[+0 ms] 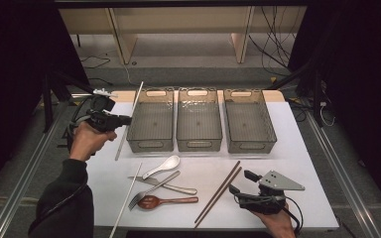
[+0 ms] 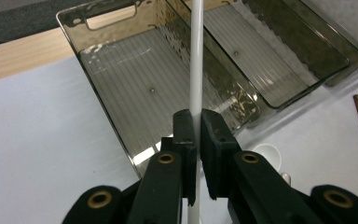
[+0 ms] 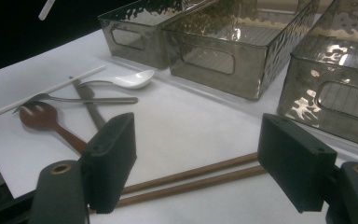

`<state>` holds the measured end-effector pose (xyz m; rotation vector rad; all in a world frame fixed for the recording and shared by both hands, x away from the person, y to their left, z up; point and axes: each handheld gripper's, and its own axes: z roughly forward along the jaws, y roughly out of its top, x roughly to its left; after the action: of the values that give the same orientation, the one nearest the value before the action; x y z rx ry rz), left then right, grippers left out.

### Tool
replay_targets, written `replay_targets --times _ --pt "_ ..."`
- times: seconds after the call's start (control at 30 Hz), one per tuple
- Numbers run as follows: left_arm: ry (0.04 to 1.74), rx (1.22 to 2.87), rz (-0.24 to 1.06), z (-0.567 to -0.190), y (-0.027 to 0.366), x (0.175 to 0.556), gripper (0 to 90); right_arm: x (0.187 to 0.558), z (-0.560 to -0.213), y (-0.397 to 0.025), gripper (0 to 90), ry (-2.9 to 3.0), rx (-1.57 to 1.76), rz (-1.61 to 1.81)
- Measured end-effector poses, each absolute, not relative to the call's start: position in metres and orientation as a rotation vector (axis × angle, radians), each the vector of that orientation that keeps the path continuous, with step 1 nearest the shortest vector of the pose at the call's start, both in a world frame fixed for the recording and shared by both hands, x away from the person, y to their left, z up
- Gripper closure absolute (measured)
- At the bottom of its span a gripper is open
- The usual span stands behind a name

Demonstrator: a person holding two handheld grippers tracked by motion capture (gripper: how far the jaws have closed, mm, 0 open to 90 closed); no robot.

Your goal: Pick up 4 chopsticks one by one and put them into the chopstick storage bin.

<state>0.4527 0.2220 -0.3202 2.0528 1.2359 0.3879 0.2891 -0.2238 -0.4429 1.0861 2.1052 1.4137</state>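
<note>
While my left gripper (image 2: 193, 122) holds a thin white stick (image 2: 196, 56), its jaws are pinched tight on it, with just the stick between them. I hold the stick up off the tabletop (image 1: 302, 148), near the far left corner, right beside the left bin (image 1: 151, 126). It sticks out long on both sides of the jaws, so I think I hold it near its middle to keep it from tipping. I guess it is going into that bin, since it hangs along the bin's left wall.

My right gripper (image 3: 198, 163) sits low near the near right corner. Its jaws are wide open and hold nothing. They stand on each side of the two brown chopsticks (image 3: 191, 179), so I think it is ready to close on them.

Three bins stand in a row along the far edge: the left one, the middle bin (image 1: 199, 119) and the right bin (image 1: 248, 126). All look bare inside. Near the front edge lie a second white stick (image 1: 126, 201), a white spoon (image 1: 163, 166), a fork (image 1: 151, 191), a knife (image 1: 166, 185) and a brown spoon (image 1: 166, 201), piled loosely and crossing each other.
</note>
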Motion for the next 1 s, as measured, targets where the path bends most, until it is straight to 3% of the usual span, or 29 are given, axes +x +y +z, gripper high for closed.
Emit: replay_targets --times 1.0 --pt "1.218 2.058 0.427 -0.315 0.188 0.527 84.3 0.29 -0.443 -0.224 28.6 2.11 1.082 1.423"
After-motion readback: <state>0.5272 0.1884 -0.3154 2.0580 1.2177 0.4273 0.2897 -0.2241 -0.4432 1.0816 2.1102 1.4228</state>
